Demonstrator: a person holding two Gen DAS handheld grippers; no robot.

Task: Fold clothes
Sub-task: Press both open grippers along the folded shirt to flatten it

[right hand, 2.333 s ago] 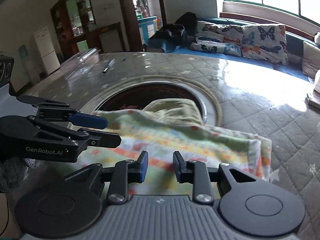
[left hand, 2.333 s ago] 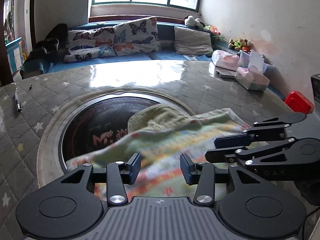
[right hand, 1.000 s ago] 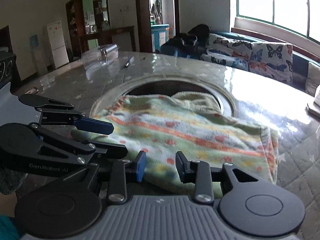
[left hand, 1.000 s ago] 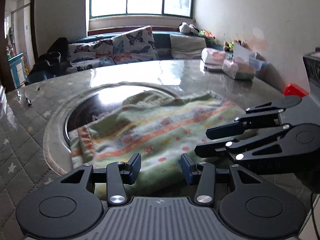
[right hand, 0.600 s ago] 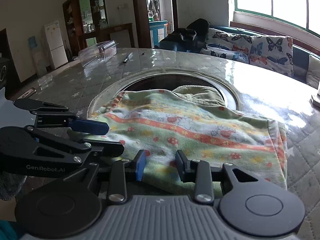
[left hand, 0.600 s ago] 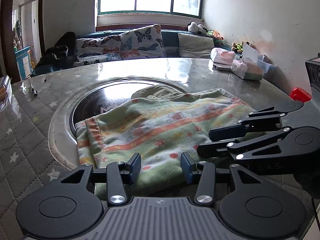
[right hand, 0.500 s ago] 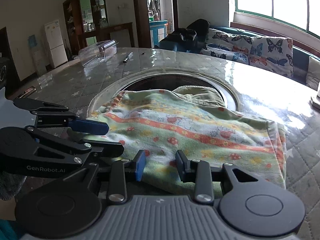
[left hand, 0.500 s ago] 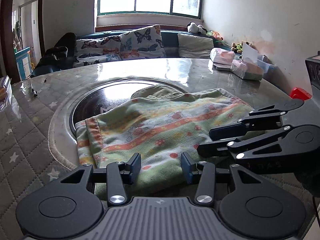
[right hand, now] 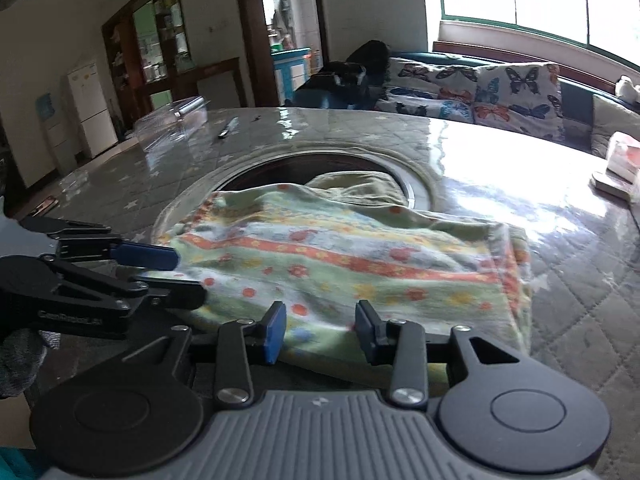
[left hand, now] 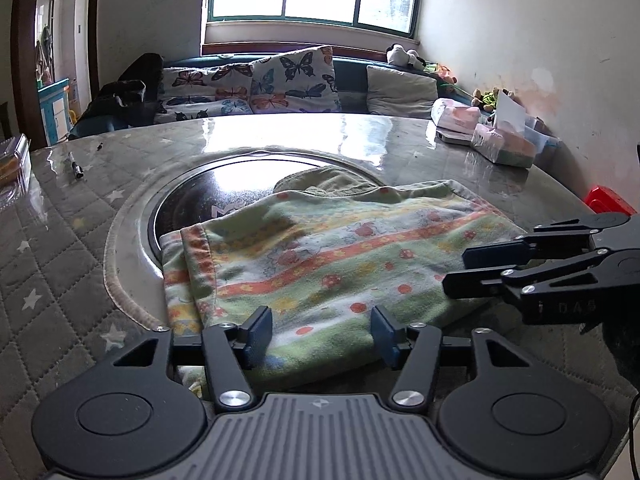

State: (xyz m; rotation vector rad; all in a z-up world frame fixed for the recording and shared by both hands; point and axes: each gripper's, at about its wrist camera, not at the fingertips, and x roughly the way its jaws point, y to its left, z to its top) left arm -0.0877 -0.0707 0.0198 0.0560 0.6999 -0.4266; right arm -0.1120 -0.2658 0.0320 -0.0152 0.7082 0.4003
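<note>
A green patterned cloth with orange stripes and red dots (left hand: 320, 264) lies folded on the table, partly over a round dark inset; it also shows in the right wrist view (right hand: 352, 264). An olive garment (left hand: 324, 182) sticks out from under its far edge. My left gripper (left hand: 322, 334) is open, its fingers at the cloth's near edge, holding nothing. My right gripper (right hand: 320, 330) is open at the near edge too. Each gripper shows in the other's view, the right gripper (left hand: 480, 270) at right, the left gripper (right hand: 168, 276) at left.
The quilted grey table (left hand: 60, 240) has a round dark inset (left hand: 200, 196). A pen (left hand: 76, 166) and a clear box (right hand: 172, 118) lie at its left. Tissue packs (left hand: 500, 146) and a red object (left hand: 608, 202) sit at right. A cushioned bench (left hand: 248, 92) runs behind.
Both grippers have let the cloth down flat on the table and drawn back slightly toward its near edge. The cloth has settled and lies still.
</note>
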